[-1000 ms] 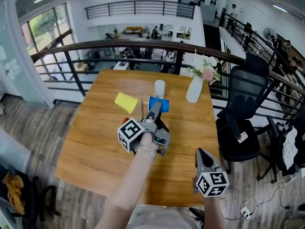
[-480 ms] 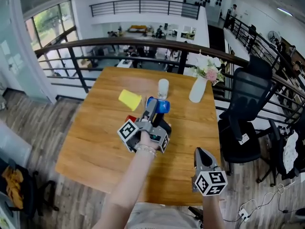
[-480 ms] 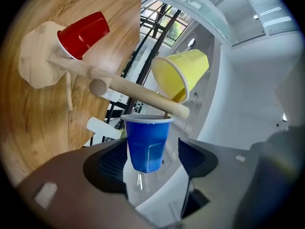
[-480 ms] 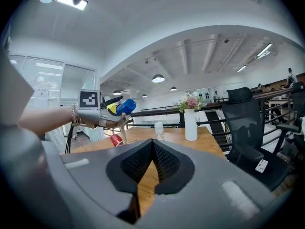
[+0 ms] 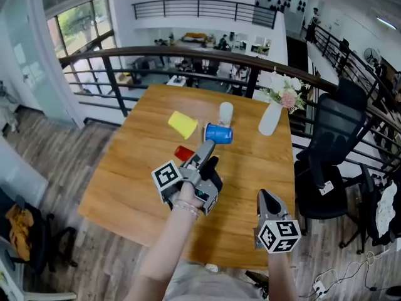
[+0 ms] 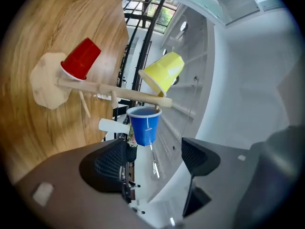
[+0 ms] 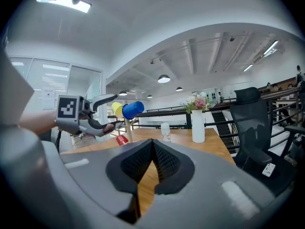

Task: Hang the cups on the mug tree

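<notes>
Watching the left gripper (image 6: 153, 156) first: its jaws have just been opening and now stand wide apart, with nothing between the pads. The blue cup (image 6: 144, 125) hangs on a peg near the top of the mug tree (image 6: 119, 93), just beyond the fingertips and, as far as we can see, clear of both pads. The yellow cup (image 6: 163, 71) sits on a top peg on the tree's other side. The red cup (image 6: 81, 58) is on a low peg close to the tree's base. The right gripper (image 7: 151, 147) is clenched on nothing, well apart from the tree on the person's side of it.

Risks as we judge them:
- The fingertips are very near the blue cup. A sideways swing on the way out could clip its rim and lift it off the peg. It looks light, so a small nudge may be enough.
- We cannot tell how far the blue cup sits down its peg. If it is shallow, it may slide off unaided.
- The tree is a slim post on a small base. A knock to the post could tip it and shed all three cups.
- A pale cup (image 5: 225, 113) stands on the table (image 5: 125, 168) just beyond the tree. If it goes up next, the reach passes close by the loaded pegs, where the gripper body could snag one.
</notes>
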`<state>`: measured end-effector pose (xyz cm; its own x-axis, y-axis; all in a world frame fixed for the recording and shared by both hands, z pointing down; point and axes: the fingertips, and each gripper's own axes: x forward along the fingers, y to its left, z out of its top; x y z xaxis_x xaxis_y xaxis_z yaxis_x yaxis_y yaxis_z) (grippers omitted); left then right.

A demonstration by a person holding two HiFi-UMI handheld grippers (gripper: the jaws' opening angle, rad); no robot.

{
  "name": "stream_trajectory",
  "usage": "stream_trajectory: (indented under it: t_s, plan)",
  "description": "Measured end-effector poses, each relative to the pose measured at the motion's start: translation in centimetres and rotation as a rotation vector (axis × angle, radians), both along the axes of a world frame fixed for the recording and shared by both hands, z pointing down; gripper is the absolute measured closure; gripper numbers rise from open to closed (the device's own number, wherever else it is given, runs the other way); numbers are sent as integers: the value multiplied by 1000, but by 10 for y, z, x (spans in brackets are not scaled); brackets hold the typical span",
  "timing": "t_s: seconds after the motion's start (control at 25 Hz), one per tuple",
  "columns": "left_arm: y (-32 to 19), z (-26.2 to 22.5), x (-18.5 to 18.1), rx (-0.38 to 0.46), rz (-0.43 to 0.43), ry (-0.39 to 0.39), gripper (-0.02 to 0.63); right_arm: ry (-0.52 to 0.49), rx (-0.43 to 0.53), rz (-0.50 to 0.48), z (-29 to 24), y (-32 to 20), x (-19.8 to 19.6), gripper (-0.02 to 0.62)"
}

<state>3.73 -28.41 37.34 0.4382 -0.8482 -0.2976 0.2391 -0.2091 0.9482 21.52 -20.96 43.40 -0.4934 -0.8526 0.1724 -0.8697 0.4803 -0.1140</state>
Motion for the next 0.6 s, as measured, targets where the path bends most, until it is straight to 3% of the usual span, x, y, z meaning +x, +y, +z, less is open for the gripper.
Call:
stream_trajectory:
  t_s: [0.2, 0.32, 0.4, 0.6]
  plan:
    - [37, -6, -20, 106, -32, -239, 227, -13, 14, -27, -6, 3, -10, 594]
    - [54, -1, -47, 159, -133, -512, 230, -19, 23, -54, -10, 7, -19, 594]
    - [64, 11, -68, 124, -203, -707, 232, -13, 28, -76, -11, 9, -25, 594]
    - [85, 18, -101, 141, -328, -1065, 262, -13, 55, -101, -17, 15, -42, 594]
